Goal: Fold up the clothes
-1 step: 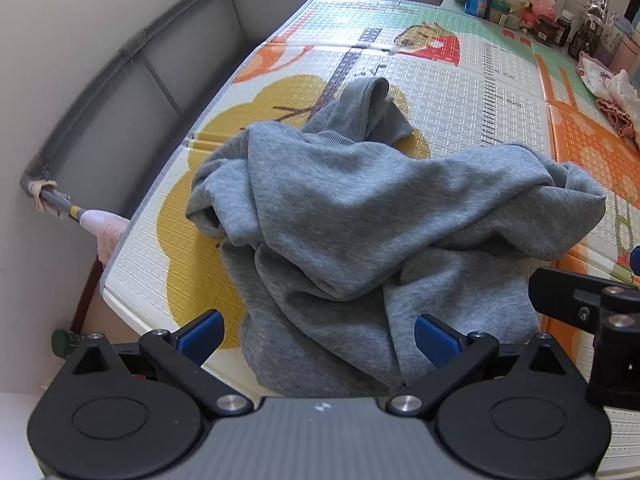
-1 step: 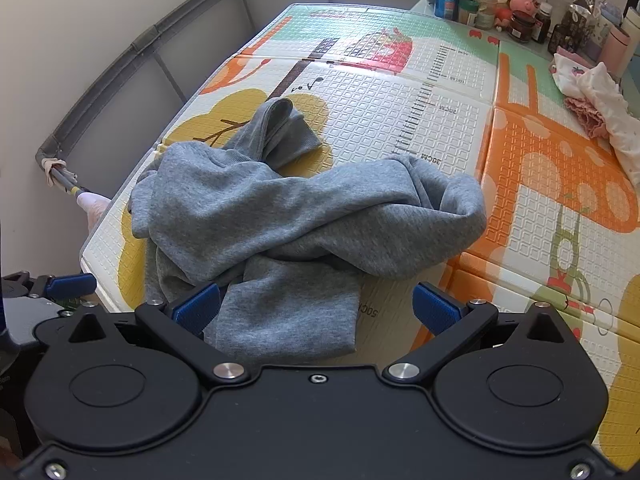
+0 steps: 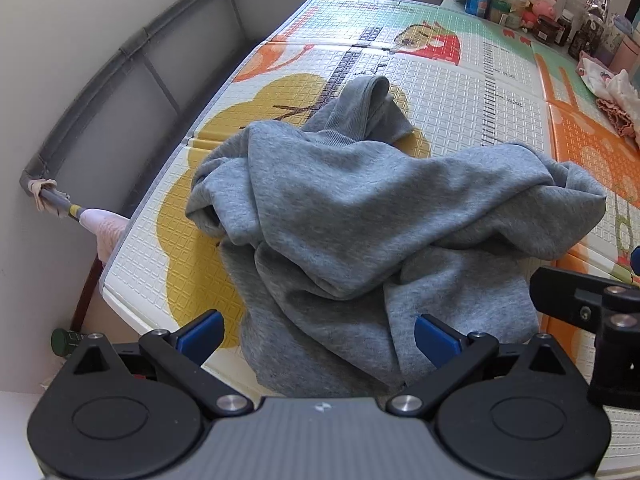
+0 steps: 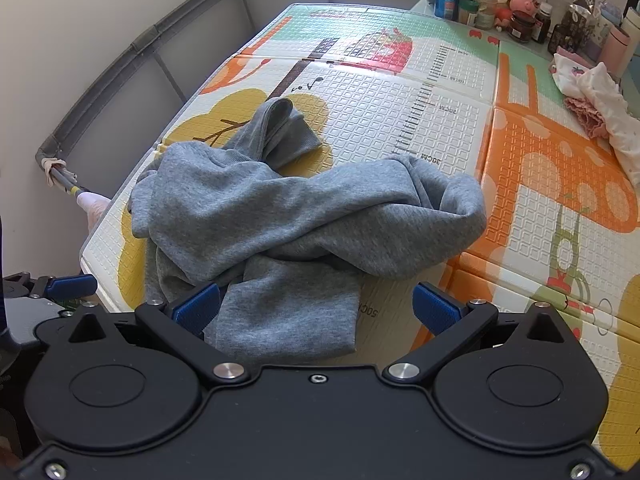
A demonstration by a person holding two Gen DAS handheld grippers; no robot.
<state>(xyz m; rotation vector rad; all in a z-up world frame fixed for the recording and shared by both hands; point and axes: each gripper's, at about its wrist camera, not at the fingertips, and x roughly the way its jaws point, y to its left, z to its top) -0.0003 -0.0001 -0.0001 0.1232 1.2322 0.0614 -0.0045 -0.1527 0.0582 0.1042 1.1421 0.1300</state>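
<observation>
So the biggest thing here is the play mat [image 4: 400, 120], spread flat as the work surface, which is probably why the clothes got dumped on it: lots of room to lay stuff out. On its near-left part sits the grey sweatshirt [image 4: 280, 216], crumpled in a heap, nothing folded yet as far as I can judge. It's bunched so badly that it's hard to call a real long axis, but the pile runs roughly left to right across the view, with one thick roll of fabric ending near the orange panel on the right. A cuffed piece, looks like a sleeve [image 4: 280, 128], sticks out away from the cameras toward the far end of the mat. A flatter flap hangs toward the near edge.

The left gripper [image 3: 316, 334] and the right gripper [image 4: 316, 308] both hover at the near edge with fingers spread wide apart, holding nothing. Fabric shows between the blue pads in both views, but they're not pressing on it. My guess is they're set wide to grab an edge and shake the thing flat first.

Off in the far right corner there's a jumble of bottles and cans [image 4: 500, 4] and some pale baby clothes [image 4: 600, 96], well apart from the sweatshirt.
</observation>
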